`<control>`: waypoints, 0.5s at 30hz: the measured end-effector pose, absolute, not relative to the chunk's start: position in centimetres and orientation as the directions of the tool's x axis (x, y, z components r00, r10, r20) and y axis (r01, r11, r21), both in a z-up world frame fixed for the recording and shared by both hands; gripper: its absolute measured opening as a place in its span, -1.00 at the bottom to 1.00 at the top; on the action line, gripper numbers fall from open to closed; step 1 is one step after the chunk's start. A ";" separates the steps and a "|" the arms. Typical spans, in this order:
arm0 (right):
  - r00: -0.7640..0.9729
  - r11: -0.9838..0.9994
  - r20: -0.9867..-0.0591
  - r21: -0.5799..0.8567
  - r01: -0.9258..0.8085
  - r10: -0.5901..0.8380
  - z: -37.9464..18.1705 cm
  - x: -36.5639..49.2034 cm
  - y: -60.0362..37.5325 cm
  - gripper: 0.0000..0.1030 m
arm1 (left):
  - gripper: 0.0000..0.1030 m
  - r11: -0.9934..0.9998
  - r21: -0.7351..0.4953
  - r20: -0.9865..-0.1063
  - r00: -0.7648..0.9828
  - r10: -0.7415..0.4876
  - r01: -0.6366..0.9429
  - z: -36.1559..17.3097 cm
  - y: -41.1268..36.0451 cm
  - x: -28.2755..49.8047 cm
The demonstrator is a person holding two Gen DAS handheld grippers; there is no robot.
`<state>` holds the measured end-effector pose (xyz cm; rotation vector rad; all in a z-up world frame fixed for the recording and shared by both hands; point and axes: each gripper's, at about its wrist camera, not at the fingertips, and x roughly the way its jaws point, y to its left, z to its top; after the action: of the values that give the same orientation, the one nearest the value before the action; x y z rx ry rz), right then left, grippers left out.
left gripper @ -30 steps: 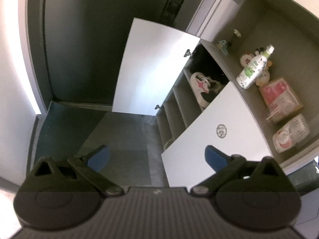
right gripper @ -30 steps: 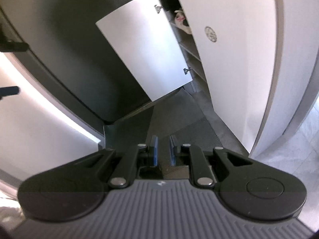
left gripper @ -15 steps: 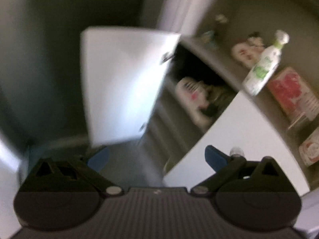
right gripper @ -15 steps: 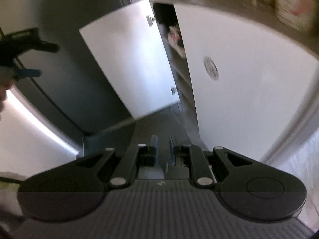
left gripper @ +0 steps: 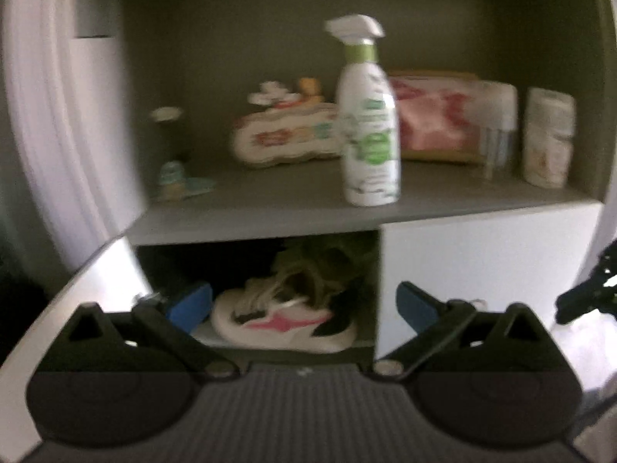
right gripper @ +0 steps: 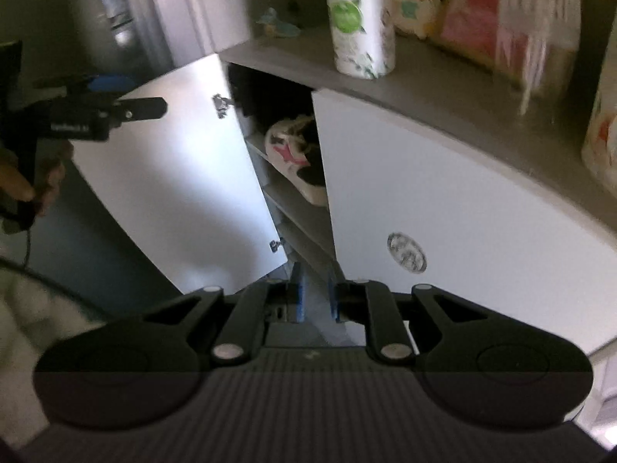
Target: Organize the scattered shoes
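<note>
Shelf (left gripper: 270, 216) holds one spray bottle (left gripper: 368, 115); one sneaker (left gripper: 285, 322) below.

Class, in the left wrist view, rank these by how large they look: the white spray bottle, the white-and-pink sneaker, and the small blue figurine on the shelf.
1. white spray bottle and white-and-pink sneaker: alike in apparent size, and the sneaker is partly hidden, so unranked.
2. small blue figurine: clearly smallest.

White sneaker (left gripper: 283, 326) with pink star and black heel; white spray bottle (left gripper: 368, 123), green label; white cabinet doors (right gripper: 443, 208).
</note>
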<state>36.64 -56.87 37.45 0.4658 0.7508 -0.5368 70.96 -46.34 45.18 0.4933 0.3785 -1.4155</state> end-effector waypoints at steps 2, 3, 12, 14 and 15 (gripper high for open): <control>0.606 0.774 -0.738 0.184 0.606 -0.299 37.7 37.3 -57.7 -0.68 | 0.99 0.039 0.023 -0.519 0.045 -0.854 0.999 44.4 -47.4 71.5; 0.606 0.779 -0.737 0.179 0.601 -0.299 37.8 37.6 -58.2 -0.68 | 0.99 0.021 0.002 -0.519 0.019 -0.855 1.000 44.0 -47.9 71.6; 0.629 0.745 -0.729 0.255 0.616 -0.270 37.7 38.6 -60.8 -0.04 | 0.99 -0.111 -0.041 -0.617 -0.112 -0.779 0.993 40.2 -53.5 72.0; 0.628 0.725 -0.730 0.274 0.631 -0.271 37.7 38.4 -60.9 0.33 | 0.99 -0.196 -0.014 -0.622 -0.162 -0.766 0.980 39.1 -54.7 71.9; 0.627 0.715 -0.730 0.283 0.639 -0.272 37.7 38.4 -61.0 0.58 | 0.99 -0.232 -0.026 -0.630 -0.196 -0.751 0.972 38.6 -55.4 72.0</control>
<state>38.37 -60.97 37.65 0.5648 0.7162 -0.5549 71.97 -55.36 38.63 0.5958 0.5064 -1.7350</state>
